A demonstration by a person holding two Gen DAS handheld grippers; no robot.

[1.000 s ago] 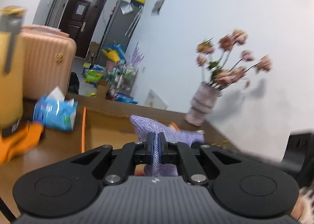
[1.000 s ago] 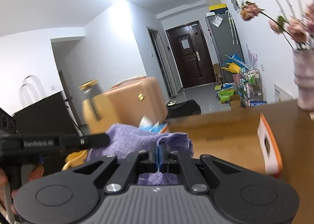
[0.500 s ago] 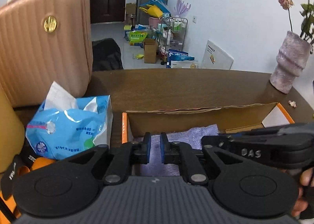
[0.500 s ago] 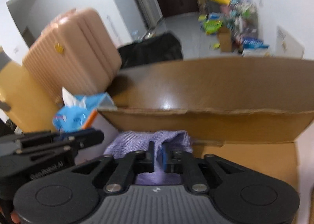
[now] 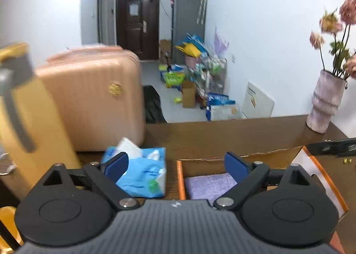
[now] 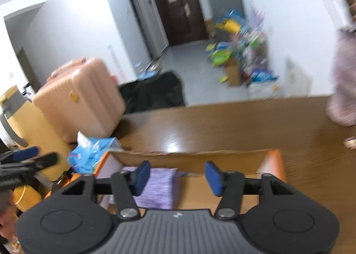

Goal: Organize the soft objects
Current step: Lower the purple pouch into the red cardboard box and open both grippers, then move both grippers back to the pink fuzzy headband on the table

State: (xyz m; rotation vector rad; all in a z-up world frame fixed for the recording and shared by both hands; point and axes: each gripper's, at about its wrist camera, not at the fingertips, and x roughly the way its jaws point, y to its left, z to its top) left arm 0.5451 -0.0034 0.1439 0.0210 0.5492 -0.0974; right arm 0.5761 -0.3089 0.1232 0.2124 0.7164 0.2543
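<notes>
Left wrist view: we see our left gripper (image 5: 176,166) spread wide and holding nothing, with the purple cloth (image 5: 210,186) lying flat in the box (image 5: 320,178) on the table (image 5: 222,133), a tissue pack (image 5: 142,173) just left of the box. Right wrist view: we see our right gripper (image 6: 176,178) also wide and empty above the box (image 6: 191,158), the cloth (image 6: 155,187) lying in its left part, below the left finger (image 6: 141,176).

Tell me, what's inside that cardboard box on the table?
A folded purple cloth lies flat at the left end of the cardboard box; to its right, bare cardboard floor shows. The near part of the box is hidden behind the open grippers, so anything there goes unseen.
</notes>
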